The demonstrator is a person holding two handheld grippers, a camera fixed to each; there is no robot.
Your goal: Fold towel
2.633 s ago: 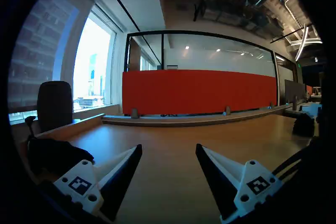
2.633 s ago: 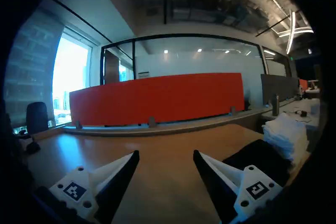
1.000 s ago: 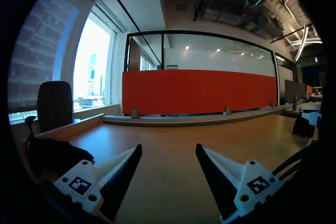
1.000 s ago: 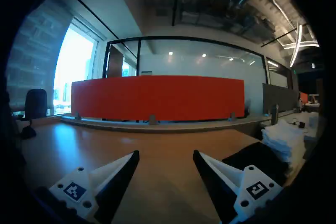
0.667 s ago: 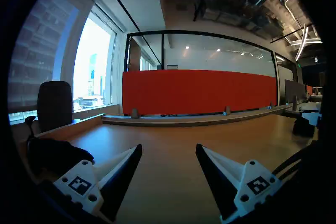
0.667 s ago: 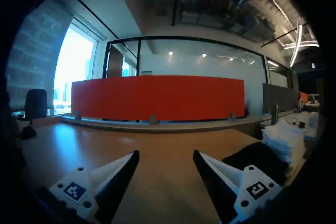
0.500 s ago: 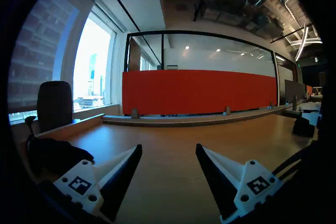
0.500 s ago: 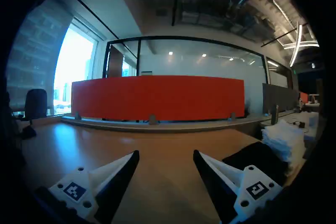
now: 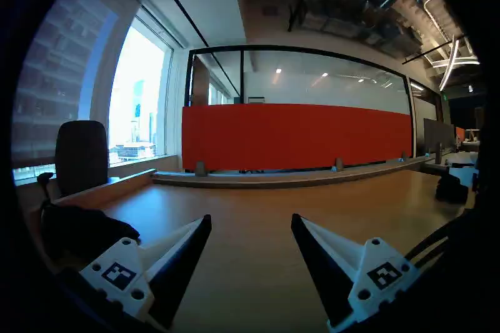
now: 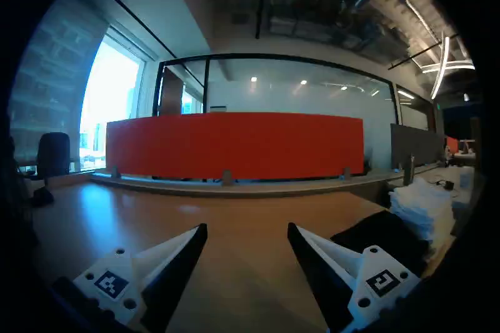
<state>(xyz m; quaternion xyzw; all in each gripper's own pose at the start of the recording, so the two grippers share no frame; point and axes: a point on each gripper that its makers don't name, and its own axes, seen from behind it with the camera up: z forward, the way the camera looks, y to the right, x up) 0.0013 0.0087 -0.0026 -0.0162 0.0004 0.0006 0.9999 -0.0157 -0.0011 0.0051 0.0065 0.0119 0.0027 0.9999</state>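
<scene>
Wooden desk [image 9: 350,198], left gripper [image 9: 250,217] and right gripper [image 10: 247,225] level above it, jaws apart, empty.

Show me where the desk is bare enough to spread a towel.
Bare desk runs from the right gripper to the red divider. Crowded at its right: dark cloth and white towel stack. A dark bundle sits left of the left gripper.

Colours: desk [image 9: 375,202] tan wood-grain; partition [image 9: 294,136] solid red-orange; chair [image 9: 81,155] black; stacked towels [image 10: 428,208] white; cloth [image 10: 387,236] beside them black. The left gripper [image 9: 250,217] and right gripper [image 10: 247,225] are white with black inner faces and black-and-white square markers.
</scene>
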